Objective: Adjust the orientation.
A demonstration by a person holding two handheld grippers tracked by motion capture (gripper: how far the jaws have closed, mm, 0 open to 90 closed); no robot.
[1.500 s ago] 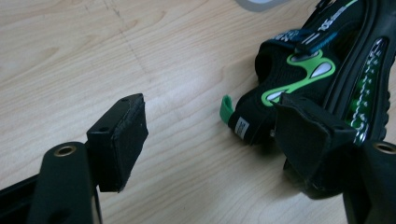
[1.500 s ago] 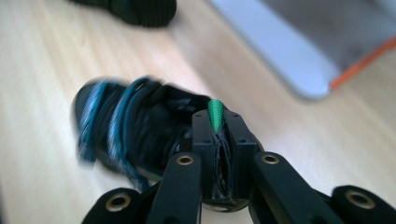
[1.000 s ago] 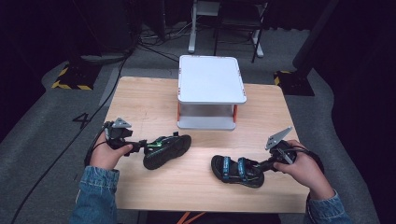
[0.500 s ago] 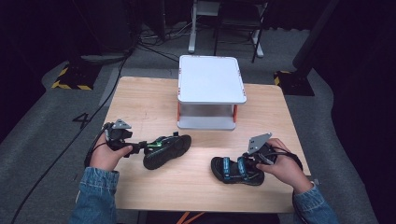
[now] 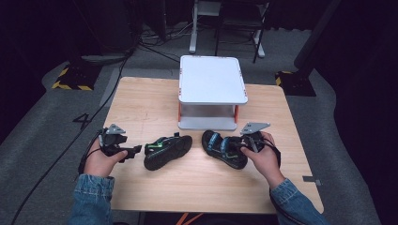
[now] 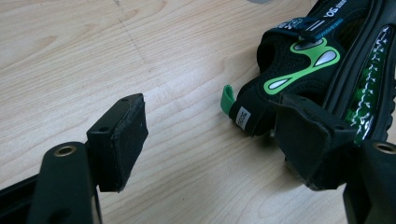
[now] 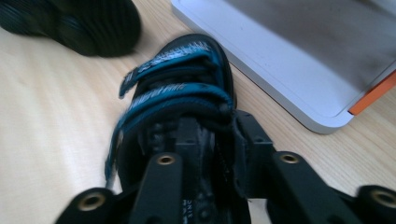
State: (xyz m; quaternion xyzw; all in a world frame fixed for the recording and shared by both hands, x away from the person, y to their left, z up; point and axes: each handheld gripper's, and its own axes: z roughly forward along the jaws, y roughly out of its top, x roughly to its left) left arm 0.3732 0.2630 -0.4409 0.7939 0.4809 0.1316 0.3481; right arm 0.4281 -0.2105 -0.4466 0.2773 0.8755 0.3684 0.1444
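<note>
The blue sandal (image 5: 224,148) now lies nearer the white stand (image 5: 212,91), carried there from the table's (image 5: 141,108) right part. The right gripper (image 5: 245,143) grasps its heel strap, jaws just opening slightly. The left gripper (image 5: 136,151) gapes beside the green sandal (image 5: 167,150), its pads (image 6: 122,140) gripping nothing.

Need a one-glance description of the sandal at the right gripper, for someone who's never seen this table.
Start at the white two-level stand at the far middle of the wooden table. Two black sandals lie side by side in front of it; take the one nearer the person's right hand, the blue-strapped sandal, just off the stand's base. Its straps are blue, while its neighbour, the green-strapped sandal, has green markings.
</note>
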